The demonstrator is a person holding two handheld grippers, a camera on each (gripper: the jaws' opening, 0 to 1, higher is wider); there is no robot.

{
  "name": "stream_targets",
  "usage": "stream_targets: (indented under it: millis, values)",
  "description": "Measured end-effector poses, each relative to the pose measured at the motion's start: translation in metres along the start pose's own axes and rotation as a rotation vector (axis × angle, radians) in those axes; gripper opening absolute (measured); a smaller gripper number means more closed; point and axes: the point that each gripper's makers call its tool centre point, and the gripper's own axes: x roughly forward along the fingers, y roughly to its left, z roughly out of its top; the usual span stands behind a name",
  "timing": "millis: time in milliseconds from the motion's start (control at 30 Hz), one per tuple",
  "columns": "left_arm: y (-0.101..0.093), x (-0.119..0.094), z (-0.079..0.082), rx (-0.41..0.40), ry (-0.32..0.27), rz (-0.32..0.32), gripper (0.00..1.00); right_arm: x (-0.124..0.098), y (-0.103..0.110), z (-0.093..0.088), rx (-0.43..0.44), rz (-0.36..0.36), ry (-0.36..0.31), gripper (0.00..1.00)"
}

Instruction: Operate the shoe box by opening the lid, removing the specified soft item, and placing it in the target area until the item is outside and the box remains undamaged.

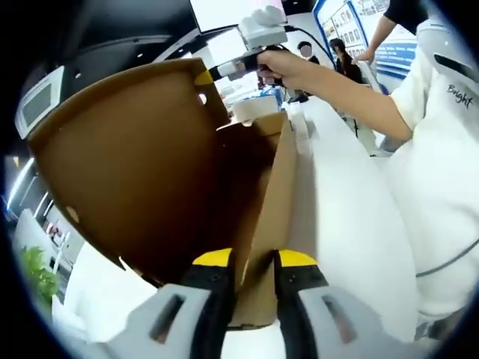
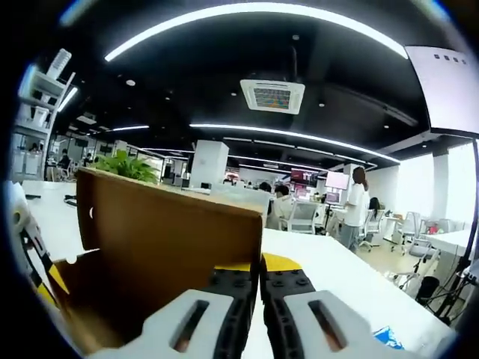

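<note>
The word "Bright" stands in dark script on the person's white shirt [image 1: 449, 134], right of the left gripper's [image 1: 253, 263] jaws.

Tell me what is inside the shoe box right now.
Through the opening of the shoe box, under the raised lid, the left gripper view shows brown cardboard walls and deep shadow. No soft item is visible; the box bottom is hidden by shadow and the near wall.

The left gripper view looked from close along the shoe box [image 1: 150, 172] wall toward the raised lid, with the right tool [image 1: 239, 63] at its top edge. The right gripper view faced across that lid and the white surface [image 2: 337, 277] into the office.
</note>
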Motion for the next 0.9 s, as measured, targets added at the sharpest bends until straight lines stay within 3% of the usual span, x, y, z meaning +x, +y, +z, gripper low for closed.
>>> stream_targets:
  millis: [67,100,167,467,667,900]
  values:
    - [0.005,0.002,0.0,-0.01,-0.007,0.02,0.22,-0.001,0.001,-0.003,-0.012,0.003,-0.007,0.0]
    - [0.004,0.002,0.004,-0.051,-0.041,0.003,0.21,-0.002,0.001,-0.004,-0.011,0.004,-0.013,0.0]
    - [0.008,0.002,0.002,-0.043,-0.051,0.015,0.22,-0.003,0.001,-0.003,-0.006,0.005,-0.009,0.0]
    - [0.014,0.004,0.002,-0.046,-0.051,0.039,0.23,-0.015,0.003,-0.009,-0.018,0.004,-0.006,0.0]
    - [0.018,0.007,0.003,-0.012,-0.064,0.082,0.23,-0.024,0.009,-0.024,-0.032,0.017,0.012,0.0]
    - [0.023,0.008,0.006,-0.035,-0.075,0.132,0.25,-0.023,0.013,-0.033,-0.028,0.02,0.034,0.0]
